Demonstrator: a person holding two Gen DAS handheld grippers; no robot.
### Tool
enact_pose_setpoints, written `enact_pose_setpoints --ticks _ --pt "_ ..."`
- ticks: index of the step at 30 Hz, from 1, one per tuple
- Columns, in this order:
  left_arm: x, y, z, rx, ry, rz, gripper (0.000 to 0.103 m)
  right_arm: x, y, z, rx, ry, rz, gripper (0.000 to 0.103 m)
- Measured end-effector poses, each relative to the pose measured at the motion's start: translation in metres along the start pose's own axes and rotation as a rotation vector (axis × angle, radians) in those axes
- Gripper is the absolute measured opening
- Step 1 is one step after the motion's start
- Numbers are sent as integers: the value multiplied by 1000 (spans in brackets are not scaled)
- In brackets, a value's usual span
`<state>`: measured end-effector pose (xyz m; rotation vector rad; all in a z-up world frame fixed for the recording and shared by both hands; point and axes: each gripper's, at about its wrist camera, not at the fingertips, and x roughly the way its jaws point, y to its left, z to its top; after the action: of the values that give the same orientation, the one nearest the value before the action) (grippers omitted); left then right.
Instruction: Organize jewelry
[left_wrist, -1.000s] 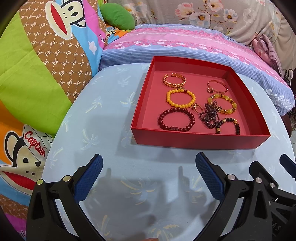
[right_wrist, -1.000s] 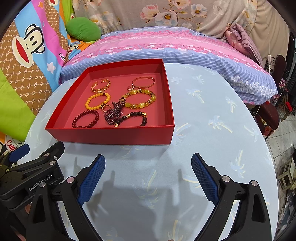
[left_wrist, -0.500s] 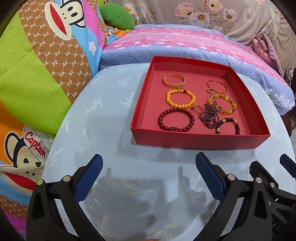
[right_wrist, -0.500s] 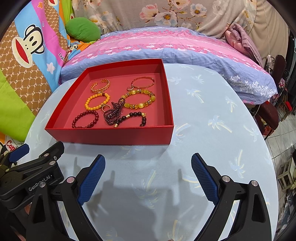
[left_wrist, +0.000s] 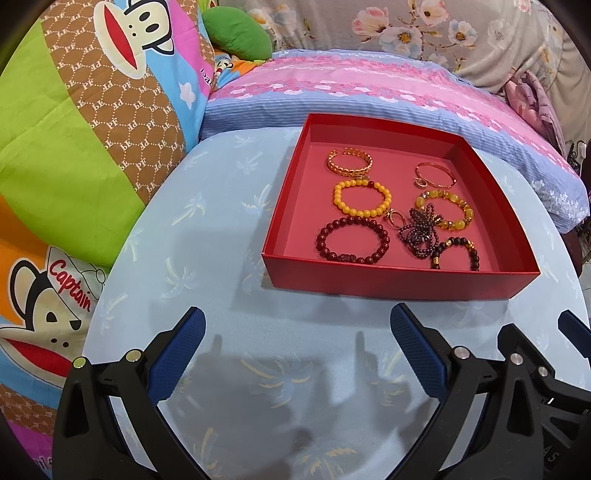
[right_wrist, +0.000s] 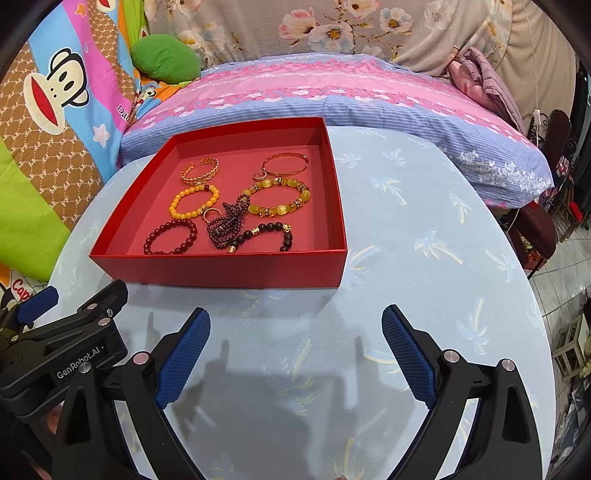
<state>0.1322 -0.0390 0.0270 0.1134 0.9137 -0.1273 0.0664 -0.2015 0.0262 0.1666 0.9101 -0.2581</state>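
Left wrist view – both the left gripper (left_wrist: 297, 332) and right gripper (right_wrist: 295, 332) were held wide and empty, all jewelry seen laid inside the red box (left_wrist: 388, 282) – stage couldn't be told.

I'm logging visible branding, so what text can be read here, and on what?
"GenRobot.AI": black body of the left tool.
"Captain": hat of the cartoon monkey on the colourful quilt.
"PF": repeated on the quilt's brown honeycomb band.
"Da…" on the blue patch: cut off.

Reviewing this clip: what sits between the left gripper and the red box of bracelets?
Nothing. In the left wrist view only bare blue palm-print tablecloth lies between the open left gripper and the red box.
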Motion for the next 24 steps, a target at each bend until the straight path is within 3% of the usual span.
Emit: enact_pose_setpoints --ticks 24 --pt "-5 -1 -2 -19 -13 4 96 0 -1 1 -2 -2 -2 90"
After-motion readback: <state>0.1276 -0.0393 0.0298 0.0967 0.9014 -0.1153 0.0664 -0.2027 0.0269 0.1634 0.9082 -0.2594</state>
